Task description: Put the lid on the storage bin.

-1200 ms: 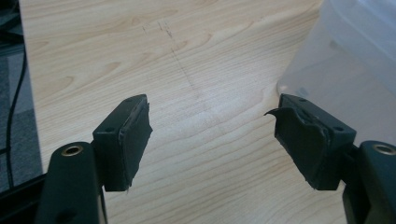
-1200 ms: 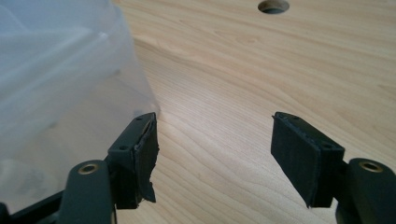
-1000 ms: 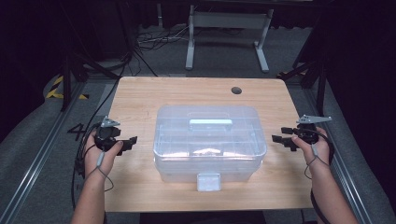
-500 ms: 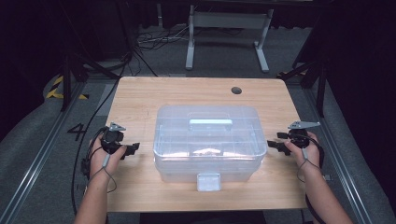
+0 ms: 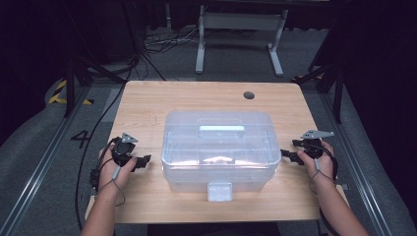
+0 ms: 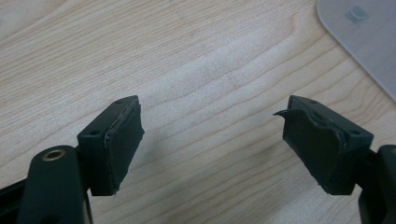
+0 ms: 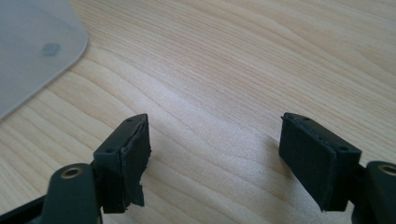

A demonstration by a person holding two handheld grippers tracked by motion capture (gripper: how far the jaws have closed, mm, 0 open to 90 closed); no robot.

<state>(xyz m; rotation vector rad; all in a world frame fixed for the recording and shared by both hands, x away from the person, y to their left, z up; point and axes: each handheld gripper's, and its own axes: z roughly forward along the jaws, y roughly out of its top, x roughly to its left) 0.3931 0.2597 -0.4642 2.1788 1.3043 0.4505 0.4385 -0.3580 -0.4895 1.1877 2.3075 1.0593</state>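
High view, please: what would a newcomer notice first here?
A large clear plastic box with a lid handle sits at the middle of the wooden table. The left claw and right claw flank it, jaws open, each pointing at a side and holding nothing.

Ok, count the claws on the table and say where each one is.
2. The left claw sits open just left of the clear box; the right claw sits open just right of it. Neither touches the box.
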